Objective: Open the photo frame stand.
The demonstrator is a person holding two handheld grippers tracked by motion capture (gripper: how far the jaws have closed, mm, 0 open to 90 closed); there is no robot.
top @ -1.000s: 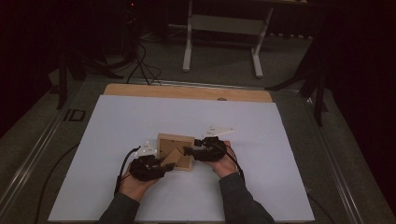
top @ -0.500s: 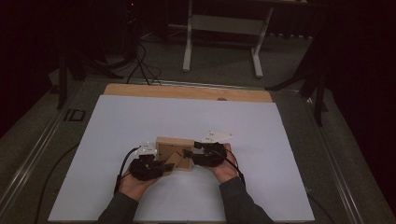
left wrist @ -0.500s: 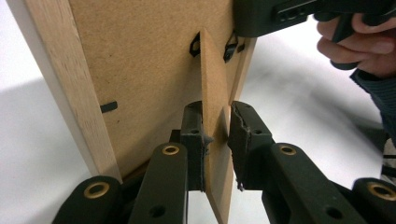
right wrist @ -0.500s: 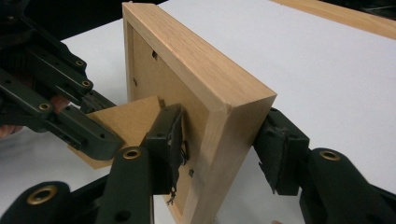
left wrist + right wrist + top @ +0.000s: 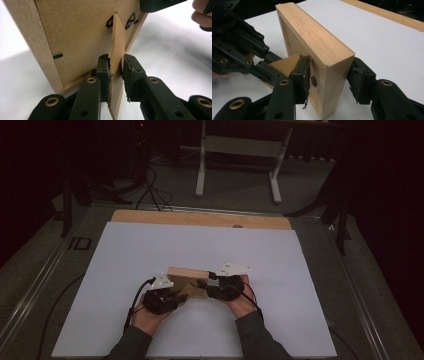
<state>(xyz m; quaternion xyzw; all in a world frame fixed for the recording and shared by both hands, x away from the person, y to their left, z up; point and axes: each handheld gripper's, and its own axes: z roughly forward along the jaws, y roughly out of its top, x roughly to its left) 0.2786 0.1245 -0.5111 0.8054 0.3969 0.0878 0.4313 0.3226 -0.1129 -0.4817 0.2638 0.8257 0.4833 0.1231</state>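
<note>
A light wooden picture frame (image 5: 187,272) stands on edge on the white table top (image 5: 150,245), just in front of the person's hands. My left gripper (image 5: 115,67) is shut on the thin fibreboard stand leg (image 5: 117,47) that swings out from the frame's back panel (image 5: 75,32). My right gripper (image 5: 329,77) is shut on the frame's side rail (image 5: 317,42), one jaw inside against the back and one outside. The left gripper (image 5: 262,65) also appears in the right gripper view, holding the stand leg (image 5: 284,65). From the high view both the left gripper (image 5: 175,296) and the right gripper (image 5: 212,287) meet at the frame.
A wooden strip (image 5: 200,218) runs along the table's far edge. Beyond it a white metal stand (image 5: 240,165) and cables (image 5: 150,190) sit on the dark floor. Metal rails (image 5: 45,270) flank the table. The right hand (image 5: 202,12) is in the left gripper view's corner.
Both hands and the frame shifted slightly toward the person. The right gripper's grey plate dropped a little. Both grips stay as they were.
</note>
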